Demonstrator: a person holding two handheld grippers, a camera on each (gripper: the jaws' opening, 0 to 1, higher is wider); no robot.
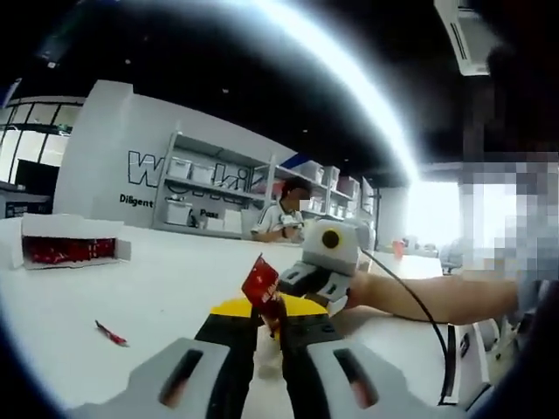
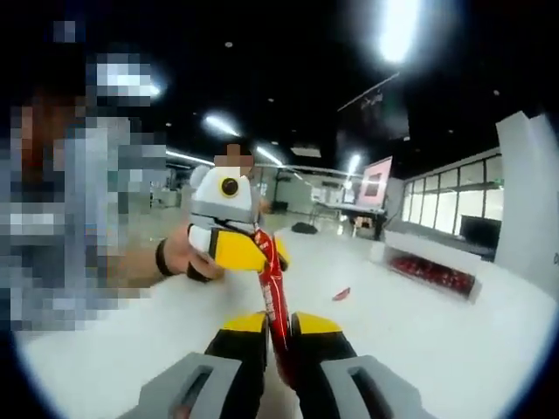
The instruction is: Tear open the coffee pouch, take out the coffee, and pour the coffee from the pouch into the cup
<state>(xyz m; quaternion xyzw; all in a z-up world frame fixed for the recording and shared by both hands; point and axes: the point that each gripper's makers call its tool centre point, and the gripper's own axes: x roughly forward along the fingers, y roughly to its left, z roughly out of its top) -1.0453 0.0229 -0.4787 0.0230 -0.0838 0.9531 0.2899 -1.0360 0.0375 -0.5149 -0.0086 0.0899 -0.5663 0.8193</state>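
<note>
A slim red coffee pouch (image 1: 262, 284) is held in the air above the white table (image 1: 157, 288), gripped from both ends. My left gripper (image 1: 269, 319) is shut on one end of it, its yellow-tipped jaws pressed together. My right gripper (image 1: 301, 284) comes in from the right and holds the other end. In the right gripper view the pouch (image 2: 274, 292) stands upright as a thin red strip. My right gripper (image 2: 278, 330) is shut on its lower part, and the left gripper (image 2: 260, 249), held by a hand, clamps its top. A small red torn-off piece (image 1: 111, 333) (image 2: 341, 294) lies on the table.
An open white box (image 1: 65, 244) (image 2: 432, 271) with several red pouches stands on the table. Shelves with white bins (image 1: 210, 196) line the far wall, and a person (image 1: 281, 218) sits in front of them. A black cable (image 1: 432, 323) runs along an arm at the right.
</note>
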